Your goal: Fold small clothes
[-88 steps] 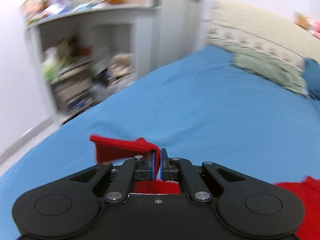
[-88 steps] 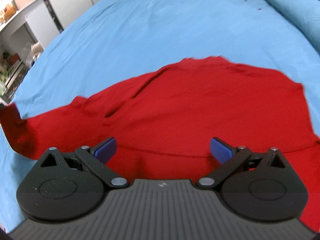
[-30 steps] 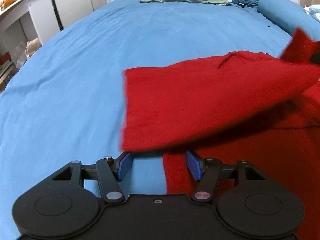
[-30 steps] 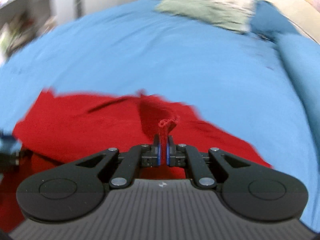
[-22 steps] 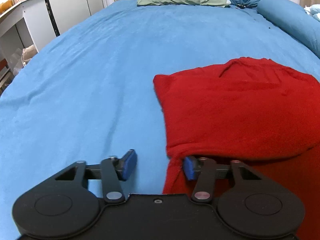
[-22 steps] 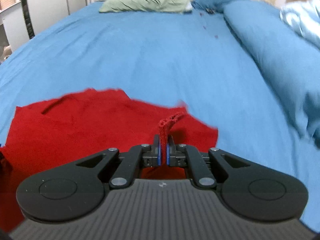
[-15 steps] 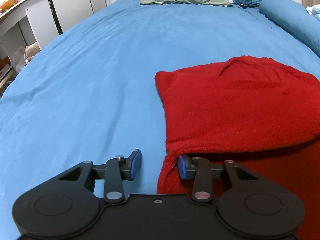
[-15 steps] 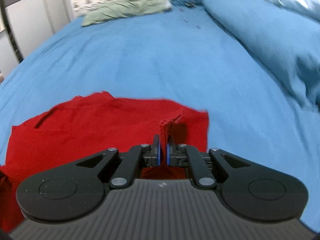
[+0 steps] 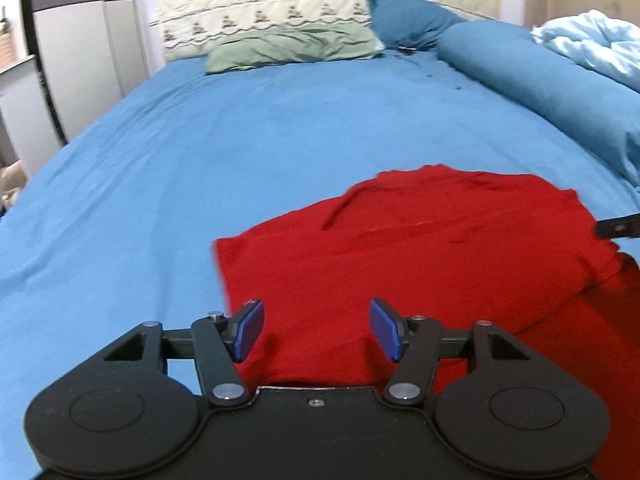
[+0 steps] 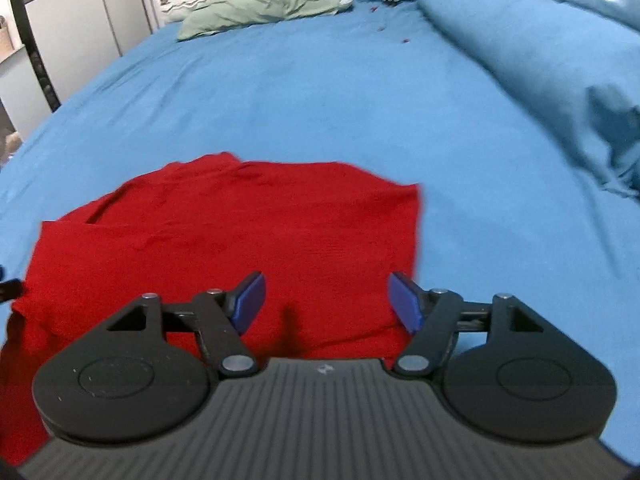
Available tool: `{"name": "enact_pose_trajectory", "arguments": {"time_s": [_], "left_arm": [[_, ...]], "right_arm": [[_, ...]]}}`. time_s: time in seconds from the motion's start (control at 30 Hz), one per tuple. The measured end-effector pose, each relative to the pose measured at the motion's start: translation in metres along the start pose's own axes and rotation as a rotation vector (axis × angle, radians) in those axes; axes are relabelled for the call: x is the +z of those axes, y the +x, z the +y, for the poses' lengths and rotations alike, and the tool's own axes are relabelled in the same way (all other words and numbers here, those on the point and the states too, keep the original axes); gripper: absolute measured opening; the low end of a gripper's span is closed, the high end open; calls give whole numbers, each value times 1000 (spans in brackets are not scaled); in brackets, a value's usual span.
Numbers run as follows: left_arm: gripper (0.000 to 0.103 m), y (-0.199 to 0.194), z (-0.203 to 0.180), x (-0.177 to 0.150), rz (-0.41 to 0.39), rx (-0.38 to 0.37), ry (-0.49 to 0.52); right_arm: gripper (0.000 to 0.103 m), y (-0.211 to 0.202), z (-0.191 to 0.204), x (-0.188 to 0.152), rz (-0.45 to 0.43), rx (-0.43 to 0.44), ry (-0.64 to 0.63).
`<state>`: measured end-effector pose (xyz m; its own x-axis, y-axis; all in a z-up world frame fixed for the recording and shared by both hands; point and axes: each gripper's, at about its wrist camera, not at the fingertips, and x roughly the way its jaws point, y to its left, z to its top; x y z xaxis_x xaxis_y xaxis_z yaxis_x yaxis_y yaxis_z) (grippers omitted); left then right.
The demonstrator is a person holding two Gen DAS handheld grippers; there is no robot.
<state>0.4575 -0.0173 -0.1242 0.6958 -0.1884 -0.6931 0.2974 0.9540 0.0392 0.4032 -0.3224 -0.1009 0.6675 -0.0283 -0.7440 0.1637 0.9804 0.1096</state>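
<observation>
Your left gripper (image 9: 316,330) stands with its jaws spread wide and nothing between them; the red garment (image 9: 420,256) lies flat on the blue bedsheet (image 9: 200,160) directly under and ahead of the gap, its left edge running just outside your left jaw, so bare sheet begins right beside that jaw and opens wide to the left. Your right gripper (image 10: 328,300) is likewise spread wide and holds nothing; the red garment (image 10: 240,240) fills the gap and reaches forward, its right edge falling just inside your right jaw, with open bedsheet (image 10: 500,260) beyond that jaw. Ahead of both pairs of jaws the garment's far edge ends in a folded, slightly rumpled line; past it the sheet runs clear and broad; a rolled blue duvet (image 10: 540,60) borders the right side; farthest off a green pillow (image 9: 292,46) lies against the quilted headboard (image 9: 260,8).
</observation>
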Motion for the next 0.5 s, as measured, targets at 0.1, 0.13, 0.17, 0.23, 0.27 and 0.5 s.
{"name": "enact_pose_trajectory", "arguments": {"time_s": [0.1,0.13,0.17,0.23,0.27,0.5], "left_arm": [[66,18,-3,-6,55,-6,-34],[66,25,-2,-9,79,-4,-45],[66,30,0,-12,101,0,-53],[66,41,6,-20,143,8,-72],[66,42,9,-22,140,-6,-82],[66,38,2,-25,129,36,-47]], "right_arm": [[84,15,13,-5,13,10,-15],[84,20,15,-6,21,7,-20],[84,23,15,-7,33,5,-23],[84,34,12,-11,66,-8,-25],[84,38,9,-13,75,-11,-25],[85,47,-10,-20,51,45,-34]]}}
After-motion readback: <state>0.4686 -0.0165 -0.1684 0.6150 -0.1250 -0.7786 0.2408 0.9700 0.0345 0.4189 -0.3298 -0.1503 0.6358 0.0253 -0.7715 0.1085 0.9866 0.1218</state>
